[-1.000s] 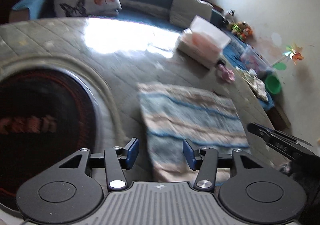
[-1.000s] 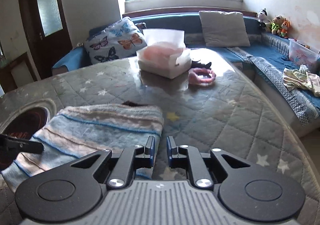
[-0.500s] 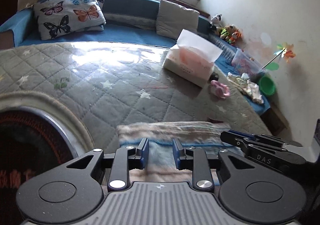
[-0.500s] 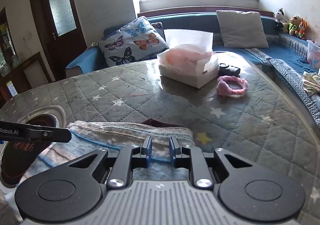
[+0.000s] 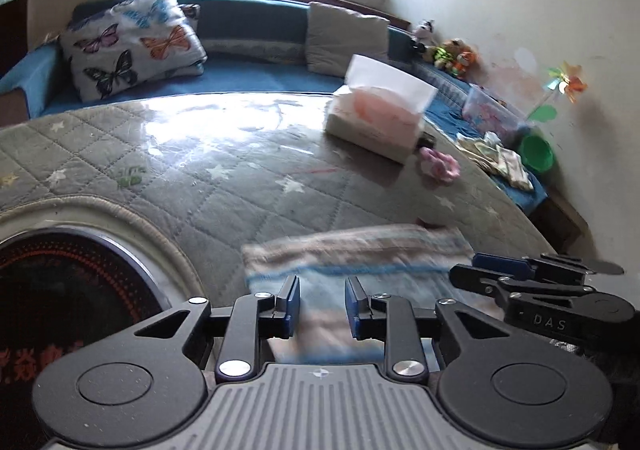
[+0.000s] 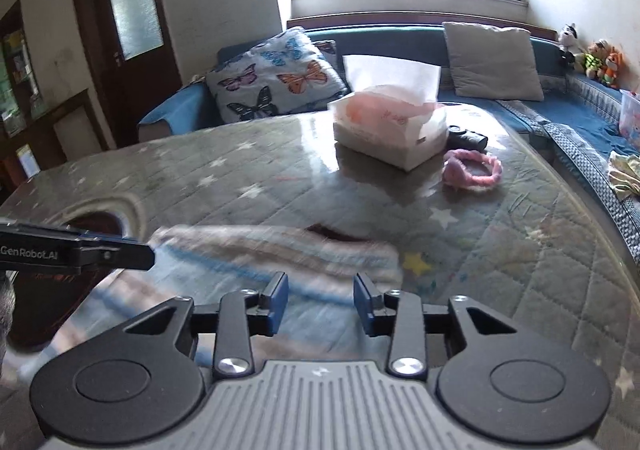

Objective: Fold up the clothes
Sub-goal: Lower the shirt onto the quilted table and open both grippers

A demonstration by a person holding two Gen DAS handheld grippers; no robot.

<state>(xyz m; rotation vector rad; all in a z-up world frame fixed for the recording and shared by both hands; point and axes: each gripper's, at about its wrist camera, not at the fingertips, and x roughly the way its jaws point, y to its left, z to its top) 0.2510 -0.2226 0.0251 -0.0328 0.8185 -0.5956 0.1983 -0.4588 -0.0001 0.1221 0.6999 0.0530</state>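
Observation:
A folded striped garment in blue, beige and white [image 5: 360,254] lies on the quilted grey table cover, blurred by motion; it also shows in the right wrist view [image 6: 276,254]. My left gripper [image 5: 322,308] is open, its jaws apart just above the garment's near part. My right gripper [image 6: 320,300] is open above the garment's near right part. The right gripper shows at the right of the left wrist view [image 5: 532,286]. The left gripper shows at the left of the right wrist view [image 6: 76,250].
A tissue pack [image 6: 390,126], a pink scrunchie [image 6: 472,170] and a small black object [image 6: 466,138] lie at the table's far side. A round dark cooktop [image 5: 60,298] sits in the table at the left. A blue sofa with cushions [image 6: 280,78] runs behind.
Both grippers were shut on the garment's edge half a second ago; both have opened and let it go. The garment now lies folded shorter on the table.

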